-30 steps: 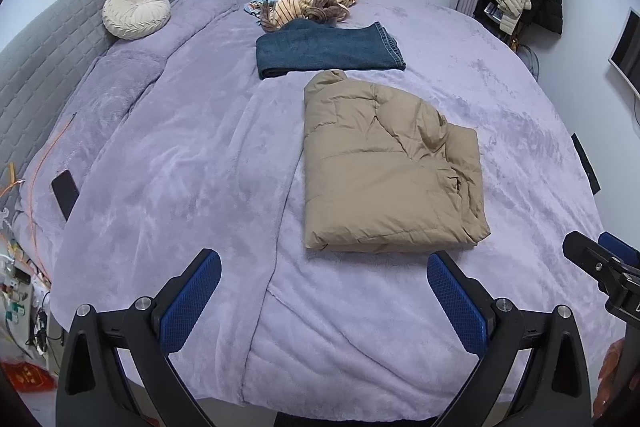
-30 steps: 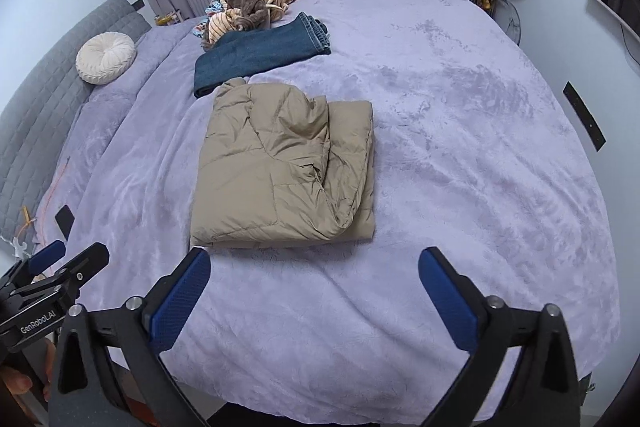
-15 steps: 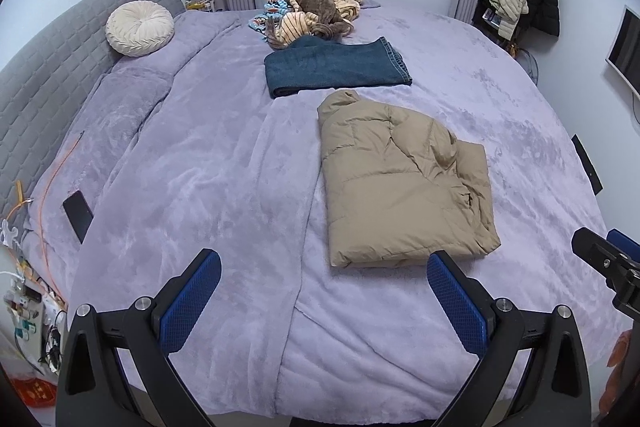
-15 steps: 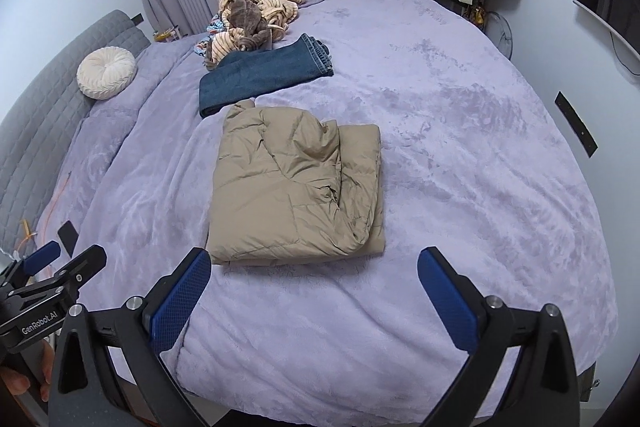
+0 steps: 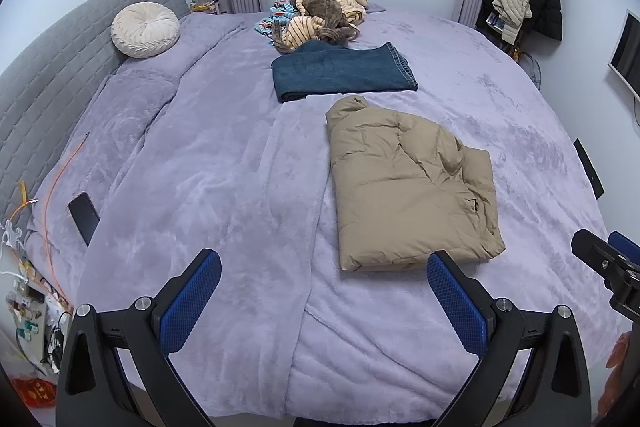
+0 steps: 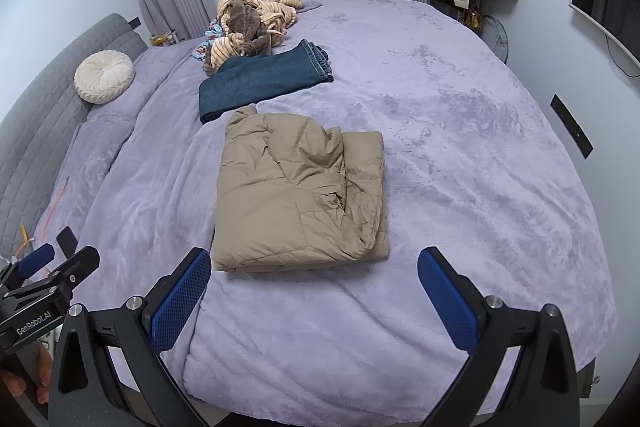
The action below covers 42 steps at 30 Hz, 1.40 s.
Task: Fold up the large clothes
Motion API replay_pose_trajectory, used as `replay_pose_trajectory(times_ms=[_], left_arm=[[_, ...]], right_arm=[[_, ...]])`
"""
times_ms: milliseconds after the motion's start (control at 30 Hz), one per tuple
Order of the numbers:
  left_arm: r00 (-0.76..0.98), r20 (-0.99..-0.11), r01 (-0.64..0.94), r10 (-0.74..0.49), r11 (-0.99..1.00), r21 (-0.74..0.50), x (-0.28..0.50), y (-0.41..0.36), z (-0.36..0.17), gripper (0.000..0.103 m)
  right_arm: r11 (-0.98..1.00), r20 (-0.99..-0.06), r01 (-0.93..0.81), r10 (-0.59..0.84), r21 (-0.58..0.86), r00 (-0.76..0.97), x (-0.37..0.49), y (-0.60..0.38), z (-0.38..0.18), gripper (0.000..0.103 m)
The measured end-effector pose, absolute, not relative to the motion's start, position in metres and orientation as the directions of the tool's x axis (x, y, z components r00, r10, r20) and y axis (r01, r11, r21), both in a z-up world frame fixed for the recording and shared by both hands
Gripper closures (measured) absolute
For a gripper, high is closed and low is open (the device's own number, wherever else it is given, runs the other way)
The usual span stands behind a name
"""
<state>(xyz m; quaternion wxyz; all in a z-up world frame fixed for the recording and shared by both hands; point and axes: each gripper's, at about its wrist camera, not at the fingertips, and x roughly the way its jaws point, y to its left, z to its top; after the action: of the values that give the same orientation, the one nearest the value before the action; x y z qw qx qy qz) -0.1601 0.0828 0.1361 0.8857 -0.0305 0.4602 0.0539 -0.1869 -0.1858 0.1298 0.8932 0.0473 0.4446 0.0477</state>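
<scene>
On bed (image 6: pixel 460 155): one folded jacket (image 6: pixel 296 195), one jeans (image 6: pixel 260 79), perhaps three crumpled garments (image 6: pixel 252 23); both tongs (image 5: pixel 324 301) (image 6: pixel 314 297) wide.

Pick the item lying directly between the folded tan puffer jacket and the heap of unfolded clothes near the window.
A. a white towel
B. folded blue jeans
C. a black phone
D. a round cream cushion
B: the folded blue jeans lie beyond the tan puffer jacket, just before the heap of clothes.
</scene>
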Motion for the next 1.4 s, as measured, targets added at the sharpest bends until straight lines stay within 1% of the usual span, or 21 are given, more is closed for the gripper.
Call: replay_pose_trajectory(times_ms=[1400], left_arm=[[0.573, -0.816, -0.142, 0.081, 0.99, -0.002, -0.164, 0.0911, 0.1391, 0.0]], right_arm=[[0.991, -0.791, -0.045, 0.128, 0.126, 0.598, -0.189, -0.1768, 0.131, 0.0]])
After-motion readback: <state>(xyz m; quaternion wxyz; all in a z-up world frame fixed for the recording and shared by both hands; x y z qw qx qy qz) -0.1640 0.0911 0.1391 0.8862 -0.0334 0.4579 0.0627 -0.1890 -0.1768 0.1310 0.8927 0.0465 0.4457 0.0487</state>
